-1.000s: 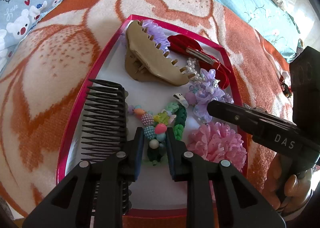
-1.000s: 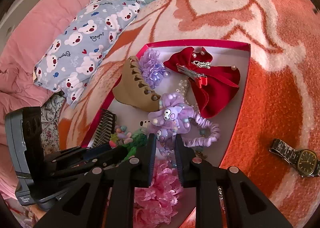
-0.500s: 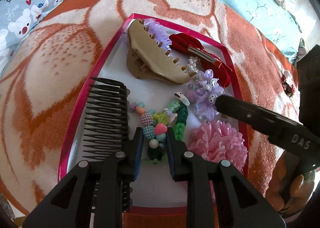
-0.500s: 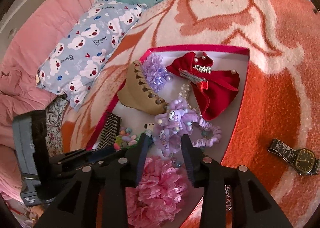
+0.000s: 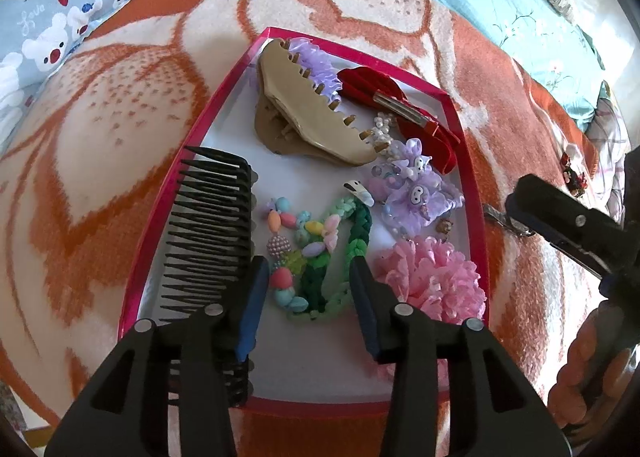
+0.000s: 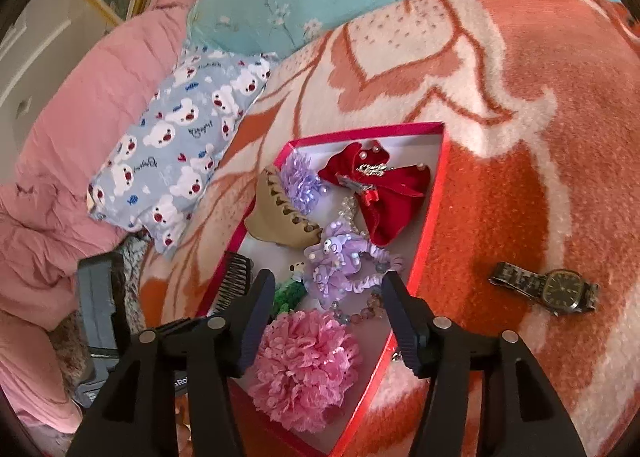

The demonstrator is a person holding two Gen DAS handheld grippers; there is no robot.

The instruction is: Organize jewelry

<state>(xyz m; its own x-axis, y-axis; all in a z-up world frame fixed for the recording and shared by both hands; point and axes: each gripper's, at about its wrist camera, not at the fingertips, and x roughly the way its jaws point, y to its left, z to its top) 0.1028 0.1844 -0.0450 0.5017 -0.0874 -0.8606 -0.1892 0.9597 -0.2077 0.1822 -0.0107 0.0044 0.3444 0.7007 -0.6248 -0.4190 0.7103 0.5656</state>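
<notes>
Magenta-rimmed shallow box (image 5: pixel 224 97) on the orange-and-cream blanket (image 5: pixel 100 129) of the bed; white floor, contents gathered in it for sorting.

Left wrist view:
- Black comb (image 5: pixel 208 233), along the box's left edge.
- Tan claw clip (image 5: pixel 312 121), far end, propped on a lilac ruffle (image 5: pixel 316 61).
- Red bow clip (image 5: pixel 400 105), far right corner.
- Beaded bracelet (image 5: pixel 288 253) and green braided band (image 5: pixel 356 233), centre.
- Purple scrunchie (image 5: pixel 416 193) and pink pompom (image 5: pixel 432 277), right edge.
- Left gripper (image 5: pixel 306 289): fingers apart, holding nothing, straddling bracelet and band, seemingly just let go or about to grasp.

Right wrist view:
- Right gripper (image 6: pixel 326 309): fingers wide apart and unloaded, over the pompom and scrunchie.
- Wristwatch (image 6: pixel 560 289): outside the box on the blanket to its right, probably the piece left to collect.
</notes>
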